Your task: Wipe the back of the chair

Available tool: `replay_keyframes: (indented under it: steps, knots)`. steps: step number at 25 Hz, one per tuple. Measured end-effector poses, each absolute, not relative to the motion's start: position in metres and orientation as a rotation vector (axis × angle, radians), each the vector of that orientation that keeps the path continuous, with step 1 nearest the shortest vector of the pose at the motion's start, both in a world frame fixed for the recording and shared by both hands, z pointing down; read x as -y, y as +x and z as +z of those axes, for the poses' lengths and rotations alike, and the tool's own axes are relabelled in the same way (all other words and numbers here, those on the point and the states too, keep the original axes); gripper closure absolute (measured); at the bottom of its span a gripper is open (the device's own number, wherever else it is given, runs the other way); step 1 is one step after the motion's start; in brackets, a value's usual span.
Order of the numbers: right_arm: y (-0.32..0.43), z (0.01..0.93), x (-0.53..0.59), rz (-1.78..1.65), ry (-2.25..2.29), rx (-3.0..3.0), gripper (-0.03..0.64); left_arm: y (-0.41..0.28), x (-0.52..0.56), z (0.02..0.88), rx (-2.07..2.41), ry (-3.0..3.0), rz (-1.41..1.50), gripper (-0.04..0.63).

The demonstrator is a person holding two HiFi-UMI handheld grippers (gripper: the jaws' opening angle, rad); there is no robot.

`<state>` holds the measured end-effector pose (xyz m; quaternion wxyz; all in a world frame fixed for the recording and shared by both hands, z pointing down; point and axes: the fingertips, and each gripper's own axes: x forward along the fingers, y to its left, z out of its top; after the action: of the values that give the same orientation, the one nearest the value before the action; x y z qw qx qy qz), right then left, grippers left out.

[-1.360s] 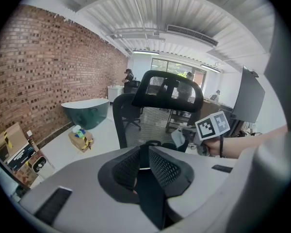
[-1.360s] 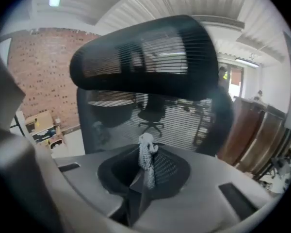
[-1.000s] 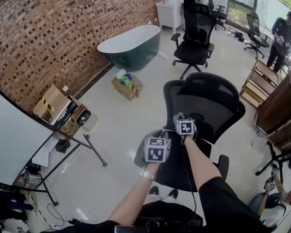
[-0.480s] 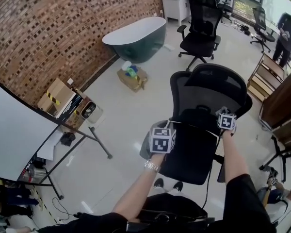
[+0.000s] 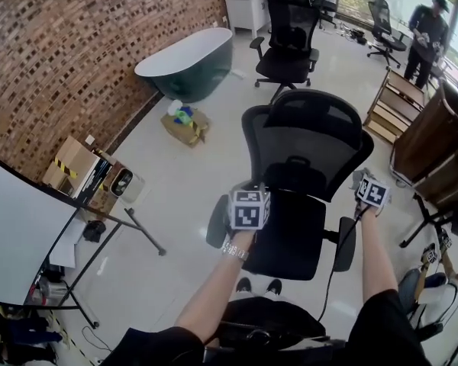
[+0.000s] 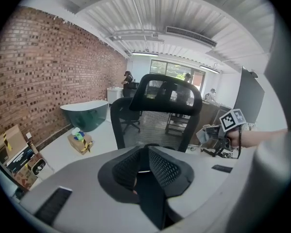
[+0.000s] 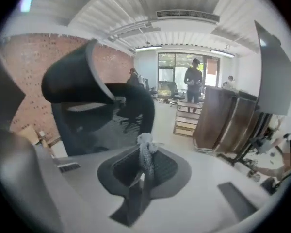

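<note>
A black mesh office chair (image 5: pixel 305 139) stands in front of me with its backrest facing me. My left gripper (image 5: pixel 249 204) hovers by the lower left of the backrest, its jaws together with nothing between them. In the left gripper view the backrest (image 6: pixel 167 93) rises just beyond the left gripper (image 6: pixel 145 152). Off the chair's right edge, near the armrest, my right gripper (image 5: pixel 369 187) is shut on a grey cloth (image 5: pixel 360 179). The right gripper view shows the cloth (image 7: pixel 145 149) bunched in the right gripper (image 7: pixel 144 161), with the chair (image 7: pixel 87 91) to its left.
A green bathtub (image 5: pixel 185 63) stands by the brick wall, with a second black chair (image 5: pixel 286 44) beyond. A cardboard box (image 5: pixel 185 124) lies on the floor. A table leg (image 5: pixel 130 227) is at left, wooden shelves (image 5: pixel 389 113) and a cabinet (image 5: pixel 435 151) at right. A person (image 5: pixel 427 25) stands far off.
My right gripper with the cloth has moved rightward, from the middle of the chair's back to beyond its right edge. The left gripper has stayed near the lower left.
</note>
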<state>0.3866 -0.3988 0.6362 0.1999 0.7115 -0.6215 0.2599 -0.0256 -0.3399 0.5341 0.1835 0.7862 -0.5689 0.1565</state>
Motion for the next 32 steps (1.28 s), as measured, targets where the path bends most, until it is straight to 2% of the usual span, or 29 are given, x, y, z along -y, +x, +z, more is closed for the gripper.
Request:
replay_keyframes:
  steps: [6, 10, 22, 32]
  knots:
    - [0.205, 0.551, 0.357, 0.7, 1.736, 2.095, 0.572, 0.021, 0.344, 0.509, 1.593, 2.303, 0.416, 0.534]
    - [0.137, 0.539, 0.326, 0.66, 1.634, 2.125, 0.572, 0.037, 0.337, 0.5, 1.617, 2.318, 0.423, 0.534]
    - [0.121, 0.517, 0.277, 0.607, 1.57, 2.205, 0.572, 0.049, 0.286, 0.494, 1.662, 2.317, 0.469, 0.534]
    - [0.06, 0.537, 0.188, 0.668, 1.549, 2.184, 0.572, -0.005, 0.211, 0.513, 1.602, 2.319, 0.5, 0.534]
